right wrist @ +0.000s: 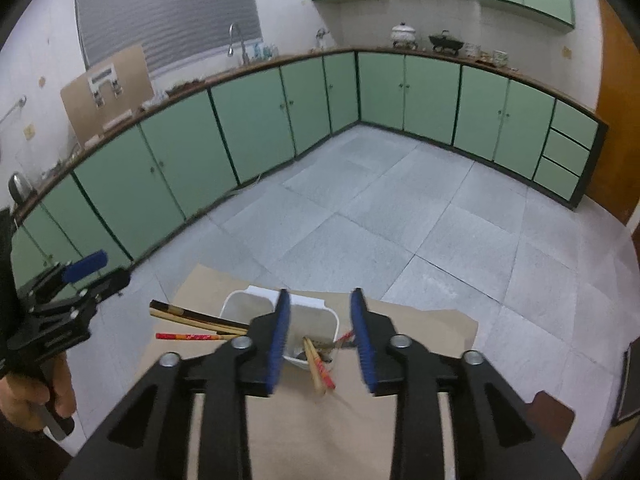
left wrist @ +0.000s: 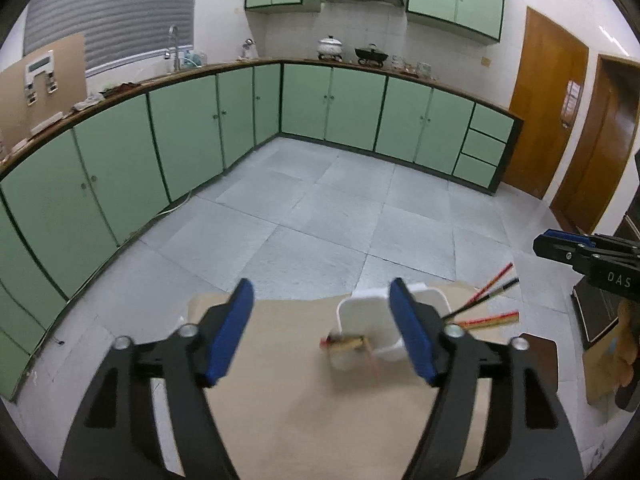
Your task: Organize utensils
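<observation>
From the left wrist camera, the left gripper [left wrist: 320,332] hangs over a tan table [left wrist: 304,408] with its jaws wide apart and nothing between the blue pads. A white tub [left wrist: 356,312] stands on the table just behind the right-hand finger, which hides part of it. A few chopsticks [left wrist: 346,343] lie blurred at its near rim, and more chopsticks [left wrist: 490,296] stick out past the finger toward the right. The right gripper [left wrist: 548,242] shows at the right edge, side on. Beyond the table are a grey tiled floor [left wrist: 340,216], green cabinets [left wrist: 332,104] and a brown door [left wrist: 540,108].

From the right wrist camera, the right gripper [right wrist: 320,340] has its jaws partly apart, gripping nothing. The white tub [right wrist: 312,320] sits right between and behind the fingers, with chopsticks [right wrist: 318,364] leaning out over its near rim. Other chopsticks [right wrist: 192,322] lie on the table [right wrist: 320,432] to the tub's left. The left gripper [right wrist: 100,270] and the hand [right wrist: 28,404] holding it are at the left edge.
</observation>
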`<state>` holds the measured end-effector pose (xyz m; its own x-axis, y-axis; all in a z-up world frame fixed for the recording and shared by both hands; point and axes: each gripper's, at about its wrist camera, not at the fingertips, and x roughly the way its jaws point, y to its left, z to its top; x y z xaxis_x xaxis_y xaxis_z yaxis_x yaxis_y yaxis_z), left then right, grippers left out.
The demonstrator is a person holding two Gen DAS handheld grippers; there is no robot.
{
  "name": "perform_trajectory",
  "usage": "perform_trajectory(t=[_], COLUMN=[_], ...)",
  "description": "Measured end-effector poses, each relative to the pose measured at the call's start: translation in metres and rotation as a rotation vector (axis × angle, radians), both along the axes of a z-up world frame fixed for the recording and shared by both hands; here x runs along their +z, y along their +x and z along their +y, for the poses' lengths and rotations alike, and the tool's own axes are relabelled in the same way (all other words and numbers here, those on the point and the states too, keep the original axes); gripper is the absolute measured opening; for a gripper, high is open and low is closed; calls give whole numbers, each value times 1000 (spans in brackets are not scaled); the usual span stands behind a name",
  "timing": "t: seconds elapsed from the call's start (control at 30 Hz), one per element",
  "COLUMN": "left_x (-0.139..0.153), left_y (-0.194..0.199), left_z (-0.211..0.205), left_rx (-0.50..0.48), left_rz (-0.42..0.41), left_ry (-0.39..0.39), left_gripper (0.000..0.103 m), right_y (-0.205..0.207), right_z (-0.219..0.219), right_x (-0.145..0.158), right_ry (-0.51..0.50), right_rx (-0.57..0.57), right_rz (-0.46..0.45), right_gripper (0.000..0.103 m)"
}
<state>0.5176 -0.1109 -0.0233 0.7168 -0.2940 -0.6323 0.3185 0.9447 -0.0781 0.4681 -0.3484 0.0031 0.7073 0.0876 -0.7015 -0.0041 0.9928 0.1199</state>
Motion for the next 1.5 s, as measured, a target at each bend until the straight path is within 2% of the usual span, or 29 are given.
perform_trajectory(t=[0.03, 0.07, 0.1, 0.17, 0.23, 0.3, 0.43, 0.63, 0.77, 0.87, 1.0, 1.2, 1.4, 1.5], left_x=[-2, -3, -5, -9, -15, -21, -33, -44, -36, -24, -10, 11, 23, 30], left_y=[-11, -19, -30, -50, -72, -90, -140, -218, -269, -309, -358, -426, -479, -505], left_z=[4, 7, 10, 16, 25, 31, 38, 53, 62, 72, 85, 105, 119, 116], left_rx=[6, 14, 23, 29, 43, 59, 99, 162, 187, 196, 184, 204, 352, 362], left_rz=[-9, -15, -26, -52, -62, -66, -112, -135, -111, -135, -143, -206, -256, -285], left_ry=[-7, -6, 0, 8, -6, -8, 23, 34, 26, 11, -38, -39, 19, 53], left_gripper=[81, 87, 88, 89, 90, 90, 92, 95, 98, 98, 98, 98, 98, 98], right_y=[-10, -20, -32, -53, -73, -93, -136, -217, -280, -322, -373, -426, -461, -488], right_z=[0, 1, 3, 7, 13, 19, 35, 48, 73, 81, 99, 112, 124, 130], right_x=[-3, -6, -11, -21, -31, -42, -66, -71, -55, -42, -24, -11, -5, -1], right_ry=[-5, -10, -11, -11, -32, -59, -162, -141, -203, -138, -124, -114, -181, -232], right_rx=[-15, -30, -46, -53, -69, -80, -111, -218, -273, -269, -277, -289, -330, -353], right_rz=[-19, -36, -59, -90, -109, -128, -170, -200, -274, -288, -318, -338, -332, -357], right_gripper=[45, 54, 57, 58, 65, 77, 82, 97, 97, 97, 97, 97, 97, 97])
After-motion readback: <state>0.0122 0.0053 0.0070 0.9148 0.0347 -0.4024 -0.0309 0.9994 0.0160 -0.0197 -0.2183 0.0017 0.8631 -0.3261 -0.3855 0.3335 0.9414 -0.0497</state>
